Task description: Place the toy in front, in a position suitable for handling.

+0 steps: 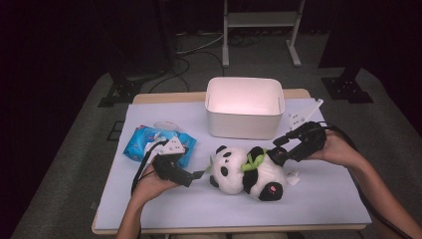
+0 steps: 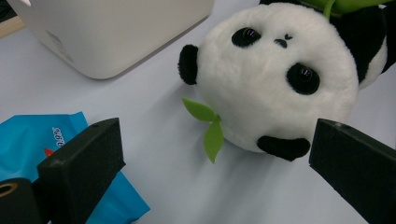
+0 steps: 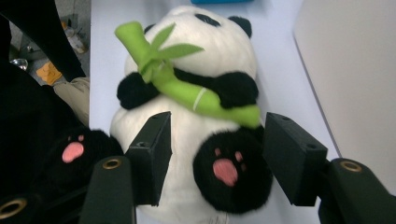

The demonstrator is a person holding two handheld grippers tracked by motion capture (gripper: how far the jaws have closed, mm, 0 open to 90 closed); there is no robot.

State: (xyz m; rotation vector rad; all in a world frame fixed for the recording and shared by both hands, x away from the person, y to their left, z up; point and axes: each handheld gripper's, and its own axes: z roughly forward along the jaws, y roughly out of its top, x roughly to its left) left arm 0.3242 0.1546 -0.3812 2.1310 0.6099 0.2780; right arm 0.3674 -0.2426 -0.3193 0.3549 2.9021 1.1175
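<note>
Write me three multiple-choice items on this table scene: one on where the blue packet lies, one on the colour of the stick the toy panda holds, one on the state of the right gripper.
1. Where does the blue packet lie?
A. Inside the white tub
B. On the table by the left gripper
C. Under the toy panda

2. What colour is the stick that the toy panda holds?
A. Green
B. Red
C. Yellow

3. How do the jaws of the right gripper stand?
A. Clamped on the tub's rim
B. Shut with nothing between them
C. Open, with the panda's foot between them

Answers:
1 B: the high view shows the packet flat on the table, next to the left gripper and apart from the white tub.
2 A: the right gripper view shows a bright green stick with leaves across the panda's chest.
3 C: the right gripper view shows both pads standing off either side of the black foot.
</note>
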